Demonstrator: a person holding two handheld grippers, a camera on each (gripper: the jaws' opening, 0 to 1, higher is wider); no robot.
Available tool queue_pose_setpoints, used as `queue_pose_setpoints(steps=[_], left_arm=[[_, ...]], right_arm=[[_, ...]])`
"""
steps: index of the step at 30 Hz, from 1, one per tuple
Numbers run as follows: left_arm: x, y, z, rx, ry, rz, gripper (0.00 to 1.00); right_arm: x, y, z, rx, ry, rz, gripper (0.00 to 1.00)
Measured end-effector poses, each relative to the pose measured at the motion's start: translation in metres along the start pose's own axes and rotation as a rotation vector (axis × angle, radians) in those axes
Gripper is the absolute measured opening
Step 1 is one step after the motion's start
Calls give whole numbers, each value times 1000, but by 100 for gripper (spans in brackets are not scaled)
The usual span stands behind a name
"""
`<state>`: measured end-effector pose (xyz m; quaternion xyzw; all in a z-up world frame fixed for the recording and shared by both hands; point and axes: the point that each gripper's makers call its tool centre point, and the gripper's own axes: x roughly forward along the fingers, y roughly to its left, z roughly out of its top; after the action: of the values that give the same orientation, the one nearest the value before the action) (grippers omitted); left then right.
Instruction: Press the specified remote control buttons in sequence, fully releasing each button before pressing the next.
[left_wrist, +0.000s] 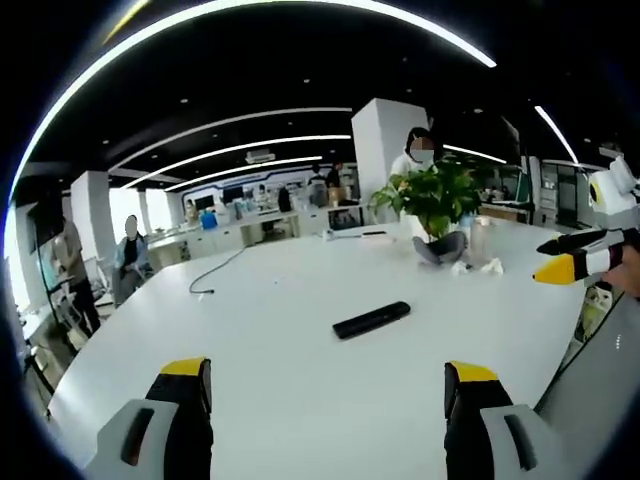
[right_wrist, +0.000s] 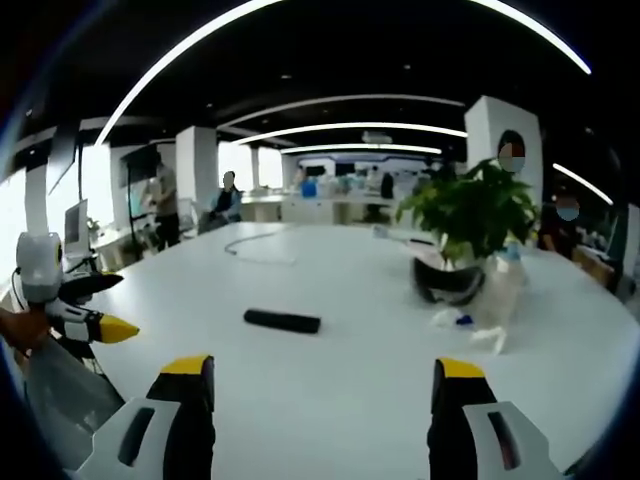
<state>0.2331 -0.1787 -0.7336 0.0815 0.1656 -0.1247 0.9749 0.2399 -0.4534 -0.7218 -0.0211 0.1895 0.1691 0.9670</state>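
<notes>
**benchguy:** So where's the remote control (left_wrist: 371, 320) sitting right now? It's lying flat on the white table (left_wrist: 280, 400), out in the open, on the near side of the potted plant (left_wrist: 432, 200) and well apart from it. Nothing is touching it.

**tinkerer42:** Yep, the right gripper view is showing it too (right_wrist: 282, 321), off to the side of the plant (right_wrist: 465, 215), away from the crumpled wrappers (right_wrist: 480, 325) by the pot. Both claws are hanging back from it. The left gripper (left_wrist: 325, 385) is showing its jaws spread wide with nothing between them, and the right gripper (right_wrist: 325, 385) is looking the same: wide, empty.

**benchguy:** How's it looking? It's a slim black bar, long side roughly across the view. The buttons are too small to make out from here.

**tinkerer42:** Which is the catch, I reckon. Whoever's pressing is needing to get closer until the buttons are readable, narrow the jaws so one tip is doing the poking, come straight down, then lift fully off before the next one. It's light, so an angled push is probably sliding it. Pinning it with the other claw might help.
</notes>
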Motion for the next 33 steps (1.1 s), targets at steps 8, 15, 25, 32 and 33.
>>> queue_pose_setpoints(steps=[8, 15, 25, 32, 33], left_arm=[[-3, 5, 11, -8, -47, 29, 100], [-6, 10, 15, -48, -69, 43, 100], [-12, 16, 24, -27, -112, 77, 100], [-11, 17, 21, -25, -96, 84, 100], [-11, 17, 21, -26, -95, 83, 100]], right_arm=[[1, 3, 0, -22, 4, 2, 89], [2, 5, -2, -26, 13, 8, 89], [1, 6, -1, -26, 10, 13, 89], [1, 7, -1, -32, 8, 19, 88], [1, 7, -1, -31, 9, 19, 88]])
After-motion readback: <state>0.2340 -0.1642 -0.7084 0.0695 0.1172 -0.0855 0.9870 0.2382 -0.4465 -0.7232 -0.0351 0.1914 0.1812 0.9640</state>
